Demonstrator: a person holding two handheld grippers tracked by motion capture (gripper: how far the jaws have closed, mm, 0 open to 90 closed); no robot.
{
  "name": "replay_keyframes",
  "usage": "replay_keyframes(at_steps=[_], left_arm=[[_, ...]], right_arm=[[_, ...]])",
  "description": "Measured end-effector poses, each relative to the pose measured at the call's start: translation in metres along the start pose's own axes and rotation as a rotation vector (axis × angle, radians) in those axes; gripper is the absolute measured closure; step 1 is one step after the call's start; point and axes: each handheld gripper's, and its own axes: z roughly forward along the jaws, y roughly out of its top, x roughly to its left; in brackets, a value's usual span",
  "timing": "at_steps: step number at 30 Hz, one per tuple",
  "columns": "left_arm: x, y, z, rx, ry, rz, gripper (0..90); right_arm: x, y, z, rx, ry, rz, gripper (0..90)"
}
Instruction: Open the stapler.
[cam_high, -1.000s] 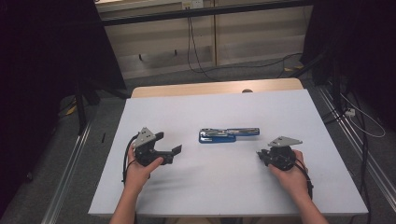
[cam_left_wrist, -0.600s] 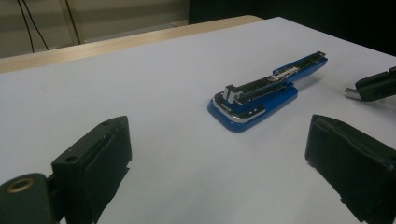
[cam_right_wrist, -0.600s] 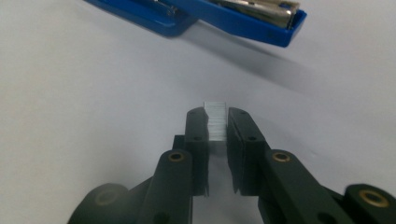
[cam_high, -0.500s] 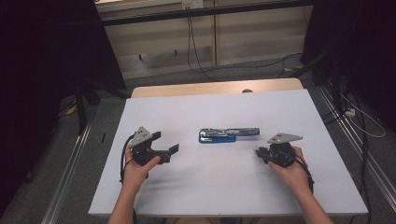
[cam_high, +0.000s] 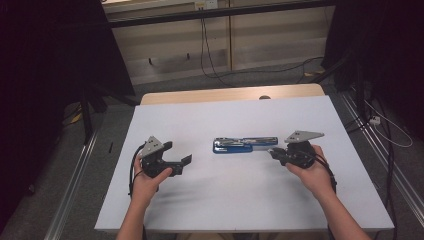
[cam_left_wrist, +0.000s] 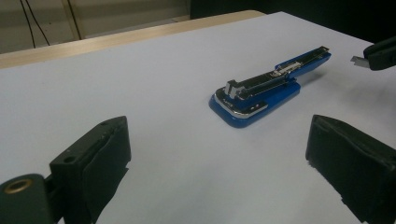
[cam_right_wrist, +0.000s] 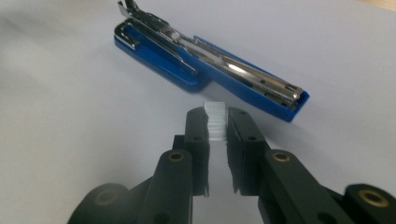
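Blue stapler (cam_right_wrist: 205, 60) lies open – long side across the table – just past the right gripper (cam_right_wrist: 217, 122), which pinches a strip of staples (cam_right_wrist: 216, 120).

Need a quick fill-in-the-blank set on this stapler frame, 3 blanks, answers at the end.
1. The stapler on the white table has a body coloured ____.
2. The right gripper has its jaws shut on a strip of ____.
3. The left gripper has its jaws ____, nothing between them.

Missing words: blue; staples; open
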Motion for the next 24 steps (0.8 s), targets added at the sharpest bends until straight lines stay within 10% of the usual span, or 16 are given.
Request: replay_keyframes(at_steps=[24], left_arm=[[0.005, -0.001, -0.006, -0.01, -0.01, -0.022, 6.5]], right_arm=[[0.005, 0.039, -0.001, -0.046, 0.037, -0.05, 79.4]])
